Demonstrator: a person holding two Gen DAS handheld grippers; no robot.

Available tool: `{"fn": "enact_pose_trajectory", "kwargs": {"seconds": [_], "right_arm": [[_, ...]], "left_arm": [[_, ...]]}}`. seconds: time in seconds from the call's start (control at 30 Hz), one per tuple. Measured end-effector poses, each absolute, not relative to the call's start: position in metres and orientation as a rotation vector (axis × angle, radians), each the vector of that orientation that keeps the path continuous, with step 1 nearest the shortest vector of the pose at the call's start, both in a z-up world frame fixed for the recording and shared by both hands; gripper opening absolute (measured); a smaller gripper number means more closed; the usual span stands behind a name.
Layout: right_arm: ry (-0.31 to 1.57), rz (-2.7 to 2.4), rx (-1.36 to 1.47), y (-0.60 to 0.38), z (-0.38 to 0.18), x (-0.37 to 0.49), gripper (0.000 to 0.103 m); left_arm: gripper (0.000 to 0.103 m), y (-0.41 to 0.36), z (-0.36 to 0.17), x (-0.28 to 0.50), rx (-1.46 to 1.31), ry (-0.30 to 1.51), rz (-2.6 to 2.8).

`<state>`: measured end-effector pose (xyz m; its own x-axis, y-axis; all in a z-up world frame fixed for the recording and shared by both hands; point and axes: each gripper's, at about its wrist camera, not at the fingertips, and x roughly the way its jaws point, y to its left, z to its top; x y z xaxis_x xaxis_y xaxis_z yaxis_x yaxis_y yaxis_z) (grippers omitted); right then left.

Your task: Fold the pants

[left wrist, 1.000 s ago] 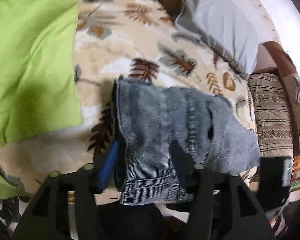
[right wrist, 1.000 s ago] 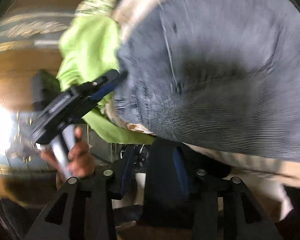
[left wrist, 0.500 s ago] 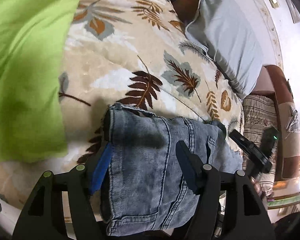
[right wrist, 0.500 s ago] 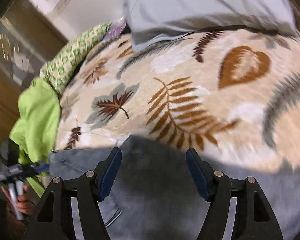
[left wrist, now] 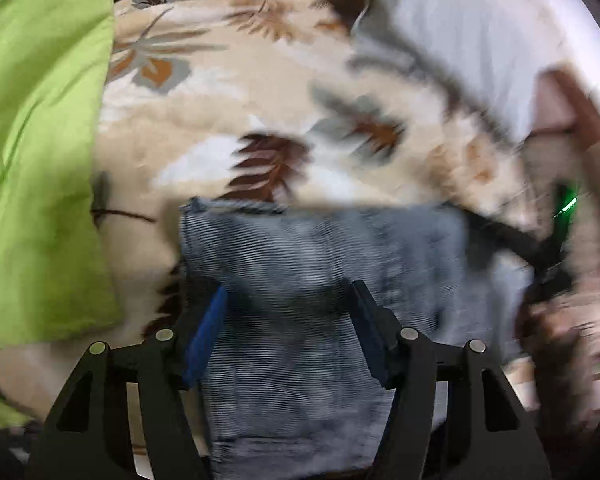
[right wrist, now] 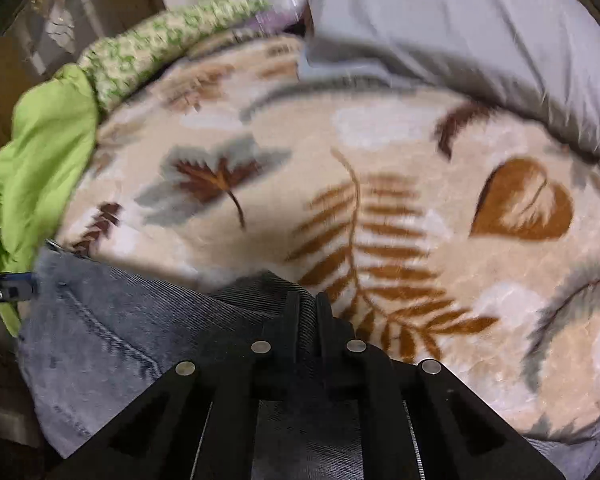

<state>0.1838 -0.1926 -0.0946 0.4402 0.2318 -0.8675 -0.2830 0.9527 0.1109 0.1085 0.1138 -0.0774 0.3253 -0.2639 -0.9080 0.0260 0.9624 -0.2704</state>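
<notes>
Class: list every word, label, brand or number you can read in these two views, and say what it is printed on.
None can be read.
Jeans: no legible tag.
Blanket: leaf pattern only.
Green light on the far device: glow, no text.

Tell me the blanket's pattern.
Beige blanket with brown, orange and grey leaf prints; clearest in the right wrist view.

Home bedroom, leaf-print blanket (right wrist: 380,208) on bed, grey pillow (right wrist: 460,28), green sheet (left wrist: 36,140)
</notes>
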Motion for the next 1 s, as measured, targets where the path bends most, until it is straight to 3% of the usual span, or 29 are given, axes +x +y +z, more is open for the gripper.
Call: {"fn": "enact_pose_trajectory", "kwargs": {"seconds": [0.23,0.3,0.4,0.5,0.63,0.7,0.87,1.0], "right_arm": [[1.03,0.199,-0.018,-0.191,-0.093,0.176,0.015],[1.005,0.192,0.063,-0.203,-0.078,0.163,0.035],[0.93,0.196,0.211,-0.235,-0.046,0.132,0.055],[0.85,0.147,0.3,-0.289,-0.023,0.079,0.061],[0.759,0.006,0.404,-0.377,-0.014,0.0,0.065],[0.718,-0.079,0.512,-0.428,-0.019,-0.045,0.073],[0.688,-0.128,0.983,-0.524,-0.083,-0.137,0.074],[0.621,0.003,1.277,-0.54,-0.125,-0.147,0.076]], "left_arm": [[0.063,0.098,-0.076,0.098,-0.089,1.192,-0.092],[0.063,0.102,-0.058,0.088,-0.089,1.136,-0.055],[0.063,0.099,-0.027,0.073,-0.095,1.046,-0.053],[0.071,0.074,-0.005,0.07,-0.093,1.036,-0.139],[0.077,-0.004,0.005,0.074,-0.017,1.081,-0.319],[0.077,-0.052,0.005,0.08,0.04,1.117,-0.4],[0.077,-0.198,0.004,0.088,0.225,1.2,-0.637],[0.077,-0.308,-0.002,0.105,0.322,1.286,-0.75]]}}
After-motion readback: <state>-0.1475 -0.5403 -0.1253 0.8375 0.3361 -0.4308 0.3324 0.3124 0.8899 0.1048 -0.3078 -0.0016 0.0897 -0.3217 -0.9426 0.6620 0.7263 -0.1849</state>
